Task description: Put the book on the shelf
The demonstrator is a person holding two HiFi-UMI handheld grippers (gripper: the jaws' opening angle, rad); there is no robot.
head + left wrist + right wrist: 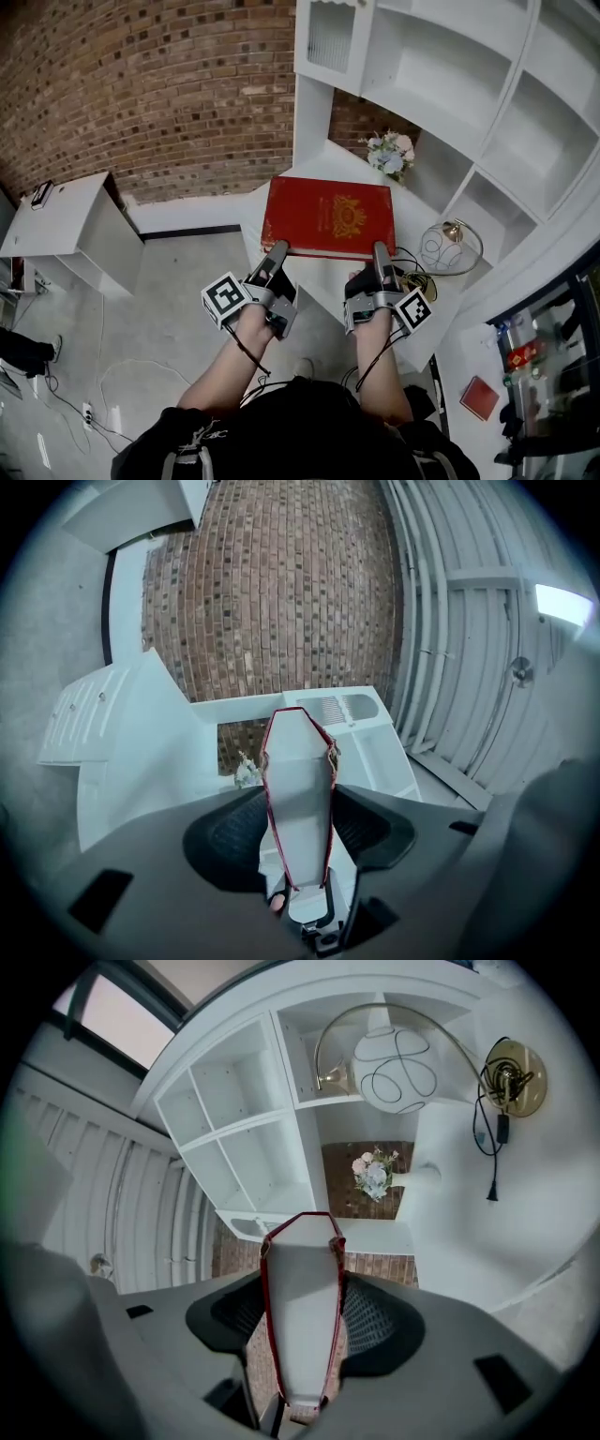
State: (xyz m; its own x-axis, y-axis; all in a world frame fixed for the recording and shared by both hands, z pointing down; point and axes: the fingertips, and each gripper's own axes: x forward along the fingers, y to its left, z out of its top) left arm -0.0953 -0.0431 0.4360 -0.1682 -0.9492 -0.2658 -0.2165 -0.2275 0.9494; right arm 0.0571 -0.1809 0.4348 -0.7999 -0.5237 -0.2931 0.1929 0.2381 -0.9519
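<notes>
A large red book (328, 217) with a gold emblem on its cover is held flat above the white shelf unit's lower ledge (323, 155). My left gripper (277, 253) is shut on the book's near edge at the left. My right gripper (382, 255) is shut on the same edge at the right. In the left gripper view the book's white page block (298, 794) with red cover rims stands between the dark pads. The right gripper view shows the same page edge (302, 1312) clamped between its pads.
A small bunch of pale flowers (392, 153) stands on the ledge just beyond the book. A wire-globe lamp (451, 247) with a brass base and black cord sits to the right. White shelf compartments (441, 66) rise behind. A brick wall (150, 84) and a low white cabinet (70, 220) are at left.
</notes>
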